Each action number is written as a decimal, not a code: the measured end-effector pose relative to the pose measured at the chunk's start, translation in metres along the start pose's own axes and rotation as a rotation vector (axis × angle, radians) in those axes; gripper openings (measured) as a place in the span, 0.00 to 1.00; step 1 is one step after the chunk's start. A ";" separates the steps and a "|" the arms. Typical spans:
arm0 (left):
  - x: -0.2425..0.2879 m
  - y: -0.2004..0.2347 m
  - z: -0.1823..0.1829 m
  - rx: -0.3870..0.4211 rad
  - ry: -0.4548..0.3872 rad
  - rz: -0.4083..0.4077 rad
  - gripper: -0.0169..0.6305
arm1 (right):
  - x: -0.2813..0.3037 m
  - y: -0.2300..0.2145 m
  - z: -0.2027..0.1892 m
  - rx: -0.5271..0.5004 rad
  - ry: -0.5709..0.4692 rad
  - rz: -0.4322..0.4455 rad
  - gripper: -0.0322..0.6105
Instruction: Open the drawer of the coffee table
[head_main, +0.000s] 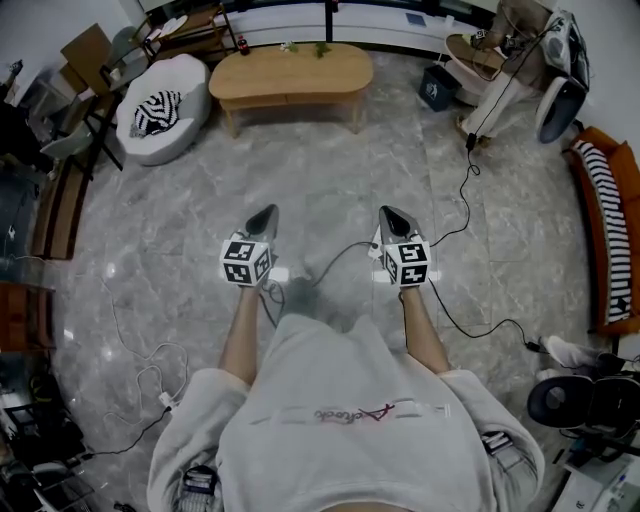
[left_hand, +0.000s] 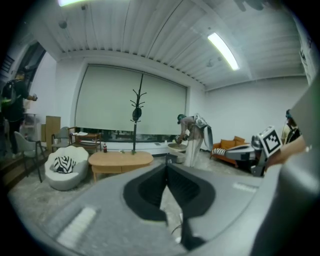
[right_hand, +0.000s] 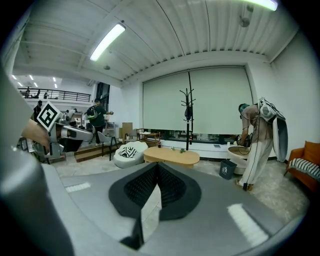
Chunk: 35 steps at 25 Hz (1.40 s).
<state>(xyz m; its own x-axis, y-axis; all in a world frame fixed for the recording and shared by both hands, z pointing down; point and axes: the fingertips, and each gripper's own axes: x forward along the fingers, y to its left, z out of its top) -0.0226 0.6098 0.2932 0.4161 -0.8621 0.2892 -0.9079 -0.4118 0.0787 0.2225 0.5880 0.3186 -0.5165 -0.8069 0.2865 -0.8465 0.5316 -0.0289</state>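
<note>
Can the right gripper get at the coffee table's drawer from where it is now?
Probably not yet. The right gripper, shut and empty, is held far short of the coffee table across the room. Only open floor lies between them, so walking closer should bring it within reach.

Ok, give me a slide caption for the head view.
Left gripper and right gripper, both shut and empty, face the distant coffee table.

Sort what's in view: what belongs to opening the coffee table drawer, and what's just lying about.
For the job: coffee table; left claw and right claw, both shut and empty.
Lying about: white beanbag seat, striped cushion, orange sofa, floor cables, dark bin.
</note>
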 end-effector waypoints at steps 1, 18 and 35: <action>0.003 0.001 0.000 0.001 0.001 -0.001 0.02 | 0.002 -0.001 0.000 -0.001 -0.002 -0.001 0.06; 0.109 0.067 0.017 -0.022 -0.001 -0.053 0.02 | 0.107 -0.041 0.023 -0.026 0.014 -0.019 0.06; 0.241 0.198 0.076 -0.051 0.014 -0.122 0.02 | 0.278 -0.073 0.098 -0.009 0.027 -0.058 0.06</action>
<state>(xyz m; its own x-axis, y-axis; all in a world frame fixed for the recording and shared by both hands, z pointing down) -0.0984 0.2977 0.3058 0.5235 -0.8020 0.2876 -0.8519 -0.4978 0.1625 0.1275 0.2995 0.3064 -0.4627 -0.8294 0.3132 -0.8737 0.4864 -0.0028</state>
